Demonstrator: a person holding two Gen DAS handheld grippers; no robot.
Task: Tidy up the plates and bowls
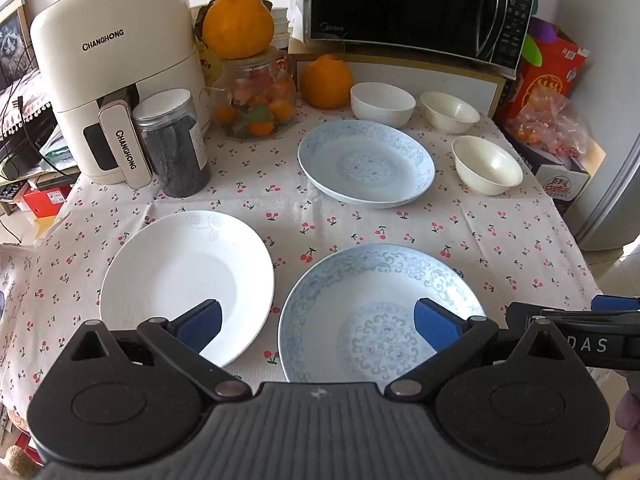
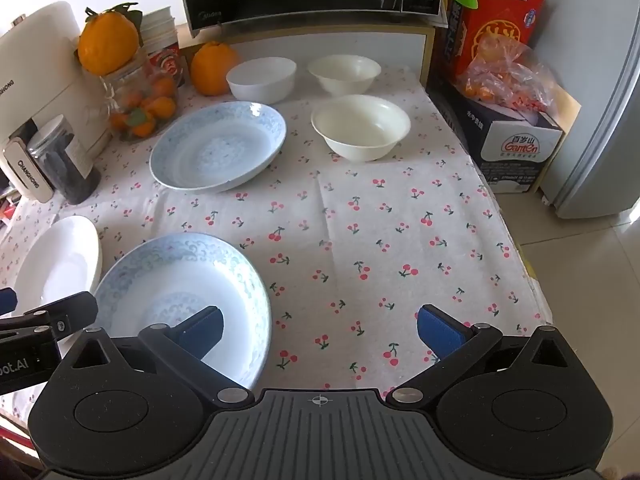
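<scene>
On the cherry-print tablecloth lie a white plate (image 1: pixel 184 284) at near left, a blue patterned plate (image 1: pixel 376 312) at near centre and a second blue patterned plate (image 1: pixel 366 162) farther back. Three bowls stand behind: a white one (image 1: pixel 382 102) and two cream ones (image 1: pixel 448 111) (image 1: pixel 486 164). My left gripper (image 1: pixel 318 326) is open and empty, hovering over the gap between the white plate and the near blue plate. My right gripper (image 2: pixel 320 326) is open and empty above bare cloth, right of the near blue plate (image 2: pixel 180 296). The nearest cream bowl (image 2: pixel 360 126) lies ahead of it.
An air fryer (image 1: pixel 112 76), a dark jar (image 1: pixel 172 144), a glass jar of small oranges (image 1: pixel 256 96), a big orange (image 1: pixel 326 82) and a microwave (image 1: pixel 416 4) line the back. Boxes (image 2: pixel 516 120) stand at the right edge beside a fridge (image 2: pixel 600 120).
</scene>
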